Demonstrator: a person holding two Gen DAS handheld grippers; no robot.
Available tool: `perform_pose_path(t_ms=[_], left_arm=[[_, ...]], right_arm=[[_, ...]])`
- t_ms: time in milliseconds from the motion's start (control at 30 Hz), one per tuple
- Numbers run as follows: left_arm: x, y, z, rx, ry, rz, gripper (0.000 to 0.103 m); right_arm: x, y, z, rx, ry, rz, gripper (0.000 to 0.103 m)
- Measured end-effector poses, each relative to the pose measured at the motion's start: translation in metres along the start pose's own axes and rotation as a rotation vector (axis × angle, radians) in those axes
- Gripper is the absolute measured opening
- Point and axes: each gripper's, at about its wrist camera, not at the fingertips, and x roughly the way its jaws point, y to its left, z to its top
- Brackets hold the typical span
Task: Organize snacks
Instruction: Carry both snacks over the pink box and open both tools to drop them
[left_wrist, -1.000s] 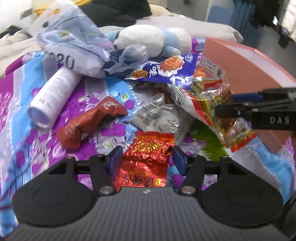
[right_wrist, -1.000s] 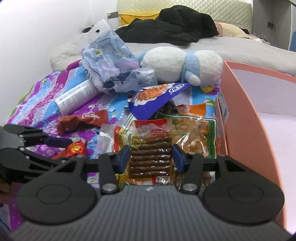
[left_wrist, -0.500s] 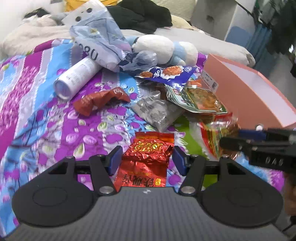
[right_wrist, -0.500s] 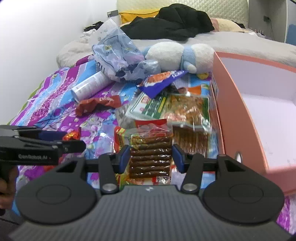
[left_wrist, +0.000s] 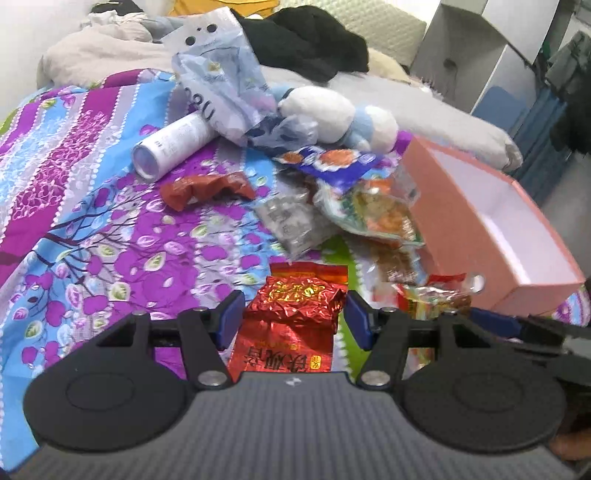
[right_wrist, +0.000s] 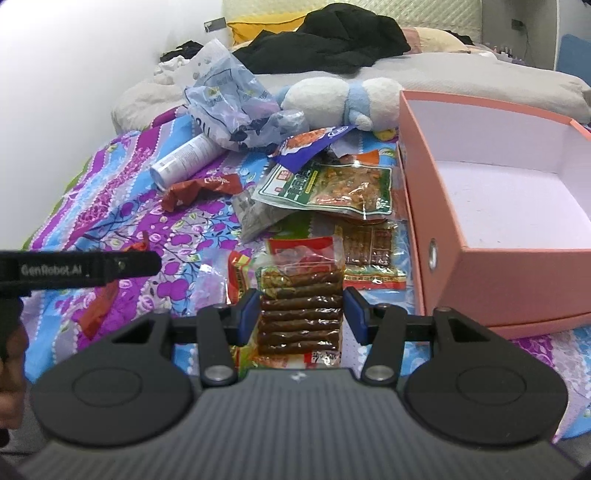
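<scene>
Left gripper (left_wrist: 291, 319): my two fingers are closed on the red foil packet (left_wrist: 295, 317), which I hold up over the bedspread (left_wrist: 92, 236). I hold it near its top so that it hangs free.
Right gripper (right_wrist: 300, 314): closed on the clear pack of brown sticks (right_wrist: 301, 310); the pads press both its long sides, so it stays flat.
Pink box (right_wrist: 495, 206): open and with nothing inside, standing to the right of the pile. I think both packs should go there.
Other snacks: the green packet (right_wrist: 328, 184), the purple packet (right_wrist: 314, 144) and the crumpled red wrapper (right_wrist: 199, 186) lie on the bedspread beside the box.
Not snacks: a white tube (right_wrist: 184, 162) and a soft toy (right_wrist: 340, 99), farther back.
</scene>
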Motion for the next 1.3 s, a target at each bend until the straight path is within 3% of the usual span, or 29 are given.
perform_pose_path(t_ms=[400, 867, 1067, 1300], left_arm=[[-0.038, -0.06, 0.038, 0.04, -0.076, -0.022, 0.065], [-0.059, -0.131, 0.126, 0.066, -0.183, -0.109, 0.065], [-0.047, -0.173, 0.156, 0.103, -0.192, -0.17, 0.065], [0.005, -0.22, 0.165, 0.157, -0.1, -0.221, 0.065]], right_arm=[[-0.055, -0.016, 0.044, 0.026, -0.12, -0.015, 0.053], [-0.102, -0.06, 0.111, 0.051, -0.272, -0.059, 0.053], [-0.113, -0.092, 0.132, 0.079, -0.324, -0.098, 0.053], [-0.095, -0.136, 0.135, 0.125, -0.282, -0.154, 0.053]])
